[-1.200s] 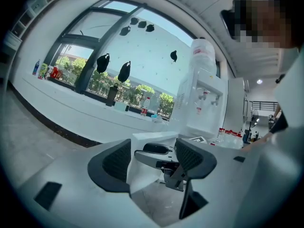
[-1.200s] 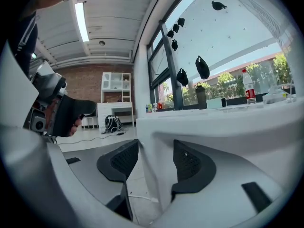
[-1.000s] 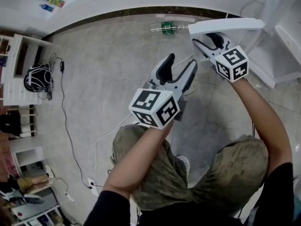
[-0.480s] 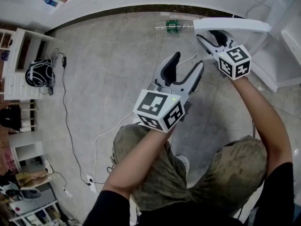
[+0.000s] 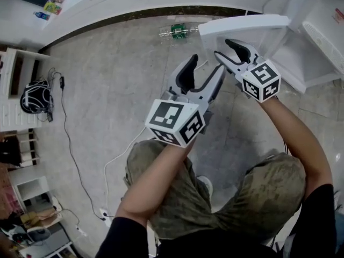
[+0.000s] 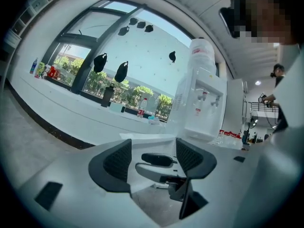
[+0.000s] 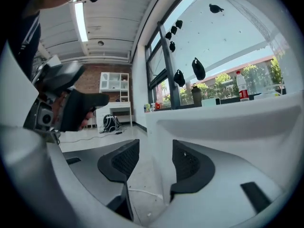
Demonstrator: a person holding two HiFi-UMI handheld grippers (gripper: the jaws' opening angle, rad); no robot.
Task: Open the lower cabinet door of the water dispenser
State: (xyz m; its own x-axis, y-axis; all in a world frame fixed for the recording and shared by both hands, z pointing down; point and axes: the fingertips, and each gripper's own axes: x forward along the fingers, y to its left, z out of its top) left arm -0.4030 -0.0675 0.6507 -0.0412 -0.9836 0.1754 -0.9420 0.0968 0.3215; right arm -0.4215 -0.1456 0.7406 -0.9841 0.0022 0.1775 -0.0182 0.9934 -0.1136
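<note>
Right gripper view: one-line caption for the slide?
Right gripper, jaws open, framing the edge of the white cabinet door, not yet gripping it.

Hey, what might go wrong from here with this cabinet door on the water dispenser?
1. The right gripper has its jaws apart round the edge of the door, not clamped, so the door may slip free on a pull.
2. The left gripper hangs open close beside the right one; the two may bump.
3. A bottle lies on the floor near the door; a wider swing might hit it.
</note>
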